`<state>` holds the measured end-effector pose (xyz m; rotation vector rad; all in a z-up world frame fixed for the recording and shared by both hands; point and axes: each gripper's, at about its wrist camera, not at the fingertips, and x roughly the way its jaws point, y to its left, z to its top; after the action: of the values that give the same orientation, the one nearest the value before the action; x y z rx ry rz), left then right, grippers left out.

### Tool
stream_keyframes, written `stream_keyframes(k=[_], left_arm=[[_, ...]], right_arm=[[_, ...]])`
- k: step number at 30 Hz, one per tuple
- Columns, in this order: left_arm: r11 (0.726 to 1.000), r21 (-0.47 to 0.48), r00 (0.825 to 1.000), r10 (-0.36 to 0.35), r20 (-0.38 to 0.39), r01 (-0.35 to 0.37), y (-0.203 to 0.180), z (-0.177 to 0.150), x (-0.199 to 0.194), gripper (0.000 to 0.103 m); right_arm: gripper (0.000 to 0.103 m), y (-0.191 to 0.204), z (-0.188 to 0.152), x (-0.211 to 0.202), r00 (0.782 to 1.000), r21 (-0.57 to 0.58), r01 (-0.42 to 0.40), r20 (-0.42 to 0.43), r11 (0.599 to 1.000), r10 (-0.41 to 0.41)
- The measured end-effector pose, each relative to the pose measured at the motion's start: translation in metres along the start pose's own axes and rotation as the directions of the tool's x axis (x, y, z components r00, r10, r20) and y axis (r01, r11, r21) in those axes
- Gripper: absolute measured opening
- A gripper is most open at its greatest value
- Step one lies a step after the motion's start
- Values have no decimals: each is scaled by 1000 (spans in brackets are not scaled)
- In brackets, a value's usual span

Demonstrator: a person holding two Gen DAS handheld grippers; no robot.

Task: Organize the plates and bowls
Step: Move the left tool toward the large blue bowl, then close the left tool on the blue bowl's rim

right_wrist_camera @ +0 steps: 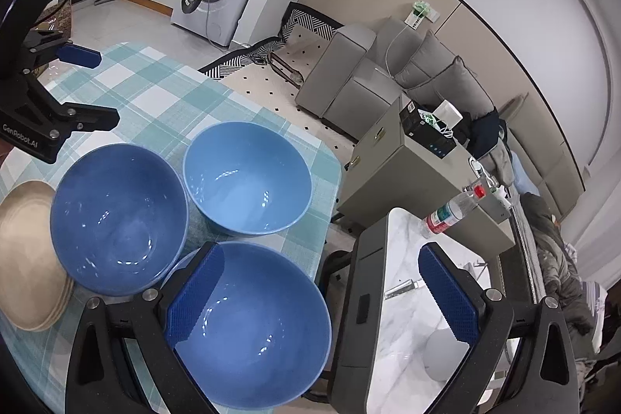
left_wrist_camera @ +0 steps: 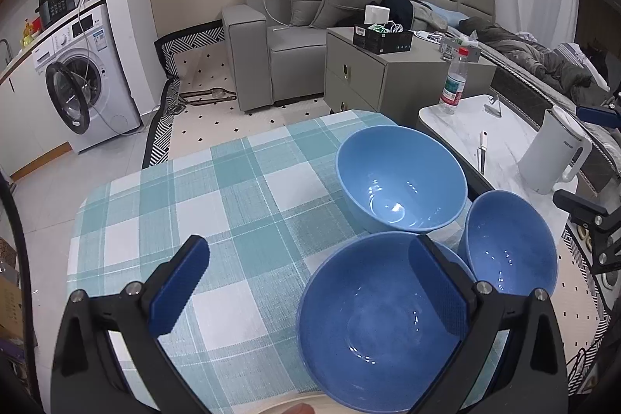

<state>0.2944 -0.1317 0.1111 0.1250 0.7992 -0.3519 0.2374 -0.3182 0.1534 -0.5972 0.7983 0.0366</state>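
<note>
Three blue bowls stand close together on the plaid-clothed table (left_wrist_camera: 163, 220). Just in front of me is the dark blue bowl (left_wrist_camera: 380, 328) (right_wrist_camera: 116, 220). My left gripper (left_wrist_camera: 310, 282) (right_wrist_camera: 93, 88) is open, with one pad over this bowl's inside and the other left of its rim. The light blue bowl (left_wrist_camera: 401, 181) (right_wrist_camera: 248, 177) sits behind it. My right gripper (right_wrist_camera: 322, 293) (left_wrist_camera: 586, 161) is open at the third blue bowl (right_wrist_camera: 252, 324) (left_wrist_camera: 508, 243), its left pad inside and its right pad beyond the table edge. Beige stacked plates (right_wrist_camera: 27, 258) lie beside the dark bowl.
To the right is a white marble side table (left_wrist_camera: 465, 127) with a water bottle (left_wrist_camera: 453, 84), a white kettle (left_wrist_camera: 551, 154) and a knife (left_wrist_camera: 482, 152). A grey cabinet (left_wrist_camera: 368, 72), sofa (left_wrist_camera: 295, 26) and washing machine (left_wrist_camera: 81, 80) stand beyond.
</note>
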Motion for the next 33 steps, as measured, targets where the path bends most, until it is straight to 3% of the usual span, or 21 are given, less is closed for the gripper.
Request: stream_keyframes(k=[33], left_arm=[[1000, -4, 995, 0, -100, 0, 12, 16, 68, 103]], right_arm=[[102, -3, 30, 114, 992, 83, -91, -78, 992, 97]])
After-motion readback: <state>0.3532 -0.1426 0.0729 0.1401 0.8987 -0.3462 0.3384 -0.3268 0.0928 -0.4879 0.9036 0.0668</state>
